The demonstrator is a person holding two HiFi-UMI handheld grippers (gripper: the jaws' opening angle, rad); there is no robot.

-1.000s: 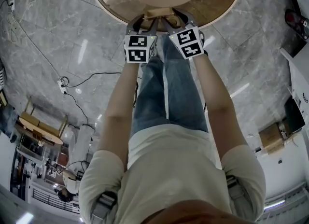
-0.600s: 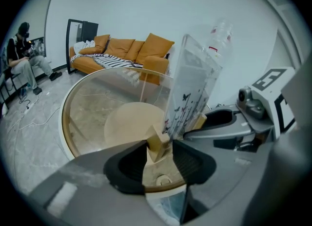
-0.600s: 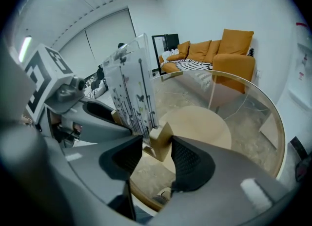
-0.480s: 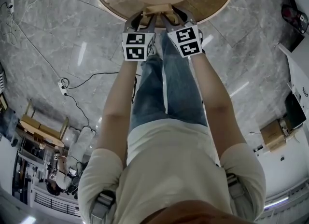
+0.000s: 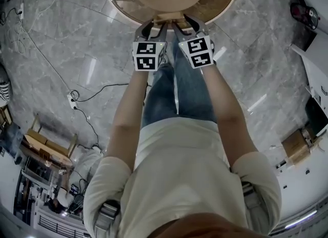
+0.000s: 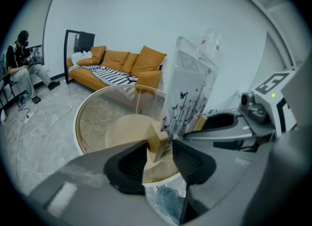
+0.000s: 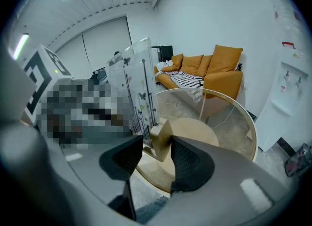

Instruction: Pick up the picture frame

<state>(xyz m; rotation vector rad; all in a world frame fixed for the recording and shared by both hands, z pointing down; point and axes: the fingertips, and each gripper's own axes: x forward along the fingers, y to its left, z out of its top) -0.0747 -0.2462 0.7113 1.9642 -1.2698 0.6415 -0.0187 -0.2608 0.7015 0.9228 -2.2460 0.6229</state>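
The picture frame is a clear panel printed with butterflies [image 6: 187,93] standing in a pale wooden base [image 6: 157,144]. It hangs above the round glass table [image 5: 225,1], carried from both ends. My left gripper [image 6: 161,154] is shut on one end of the wooden base, with both dark pads against the wood. At the other end of the base [image 7: 161,140] my right gripper [image 7: 157,154] is shut likewise, and the clear panel [image 7: 134,88] rises to its left. In the head view the left gripper [image 5: 154,25] and right gripper [image 5: 186,23] sit side by side with the base [image 5: 169,17] between them.
The glass table [image 6: 92,118] has a round wooden disc under its top. An orange sofa [image 6: 122,64] stands behind it by the wall. A person [image 6: 22,69] sits at the far left. Cables [image 5: 87,85] trail over the marble floor. My own legs are right below the grippers.
Both grippers have risen together with the frame's wooden base held between them. The table now looks smaller and lower beneath them.
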